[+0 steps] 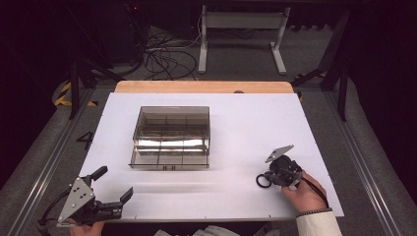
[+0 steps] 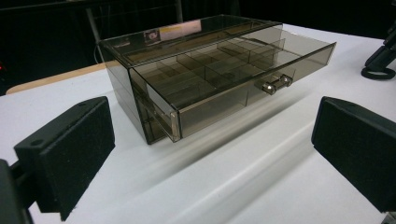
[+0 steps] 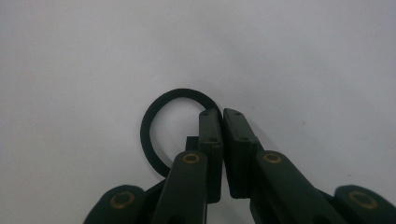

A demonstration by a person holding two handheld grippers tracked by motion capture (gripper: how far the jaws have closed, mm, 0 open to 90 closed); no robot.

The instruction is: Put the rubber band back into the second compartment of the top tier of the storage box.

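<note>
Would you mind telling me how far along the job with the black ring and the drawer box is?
Done: the drawer stands pulled out of the box. In hand: the right gripper has pinched the black ring on the white sheet. Left, probably: carrying it to the drawer. The left gripper waits open.

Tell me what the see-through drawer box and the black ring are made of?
The drawer box looks like smoke-tinted clear plastic, glossy: you can see its dividers through the walls, and light glints off the lid. Its small handle shines like metal. The black ring, gripped by the right tongs, looks matte with no shine, perhaps rubber, though hard plastic is possible.
</note>
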